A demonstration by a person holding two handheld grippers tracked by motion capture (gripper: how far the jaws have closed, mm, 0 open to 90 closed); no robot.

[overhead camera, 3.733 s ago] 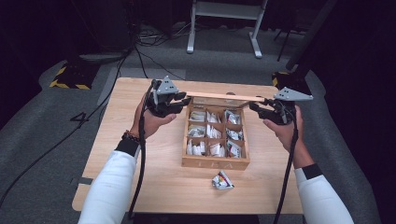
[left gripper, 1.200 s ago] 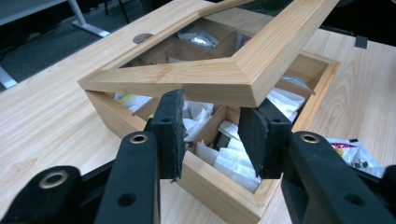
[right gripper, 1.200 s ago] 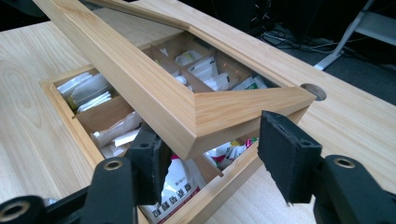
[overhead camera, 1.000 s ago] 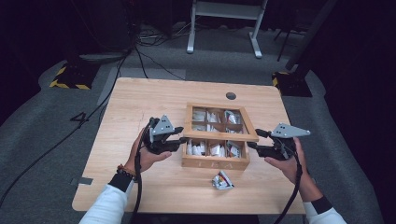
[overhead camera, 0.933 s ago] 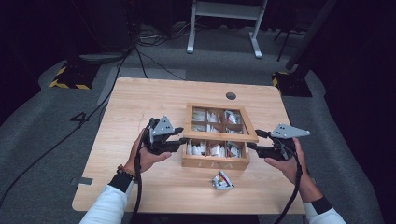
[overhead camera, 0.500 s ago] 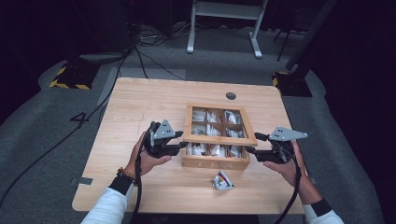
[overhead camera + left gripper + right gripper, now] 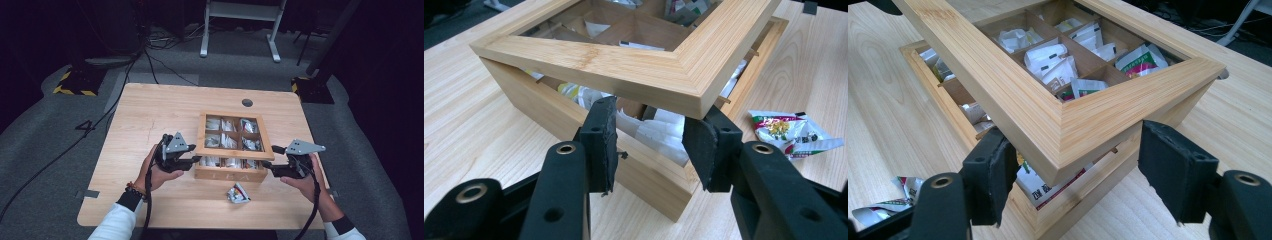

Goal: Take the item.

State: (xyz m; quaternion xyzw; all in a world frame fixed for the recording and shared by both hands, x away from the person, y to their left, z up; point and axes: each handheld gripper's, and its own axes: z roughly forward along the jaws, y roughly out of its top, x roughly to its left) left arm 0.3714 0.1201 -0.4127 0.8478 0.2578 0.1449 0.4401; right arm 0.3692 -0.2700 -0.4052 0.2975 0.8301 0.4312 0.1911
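Note:
A wooden tea box [image 7: 227,174] with several compartments of tea bags stands mid-table. Its windowed lid [image 7: 200,132] is hinged at the back and tilted, its front edge a little above the box. My left gripper [image 7: 196,159] is at the lid's front left corner. In the left gripper view the lid [image 7: 624,65] hangs just over the open left gripper [image 7: 651,135]. My right gripper [image 7: 267,167] is at the front right corner. In the right gripper view that corner of the lid [image 7: 1013,95] sits between the wide-open jaws of the right gripper [image 7: 1078,145].
A loose tea packet [image 7: 238,193] lies on the table [image 7: 150,115] in front of the box, near the front edge. A small dark hole [image 7: 247,102] is in the tabletop behind the box. Cables and a metal stand are on the floor beyond.
The lid was held upright at the back of the box 3.7 s ago. It has swung down toward me with both grippers, and over the last second it has sunk slightly further.

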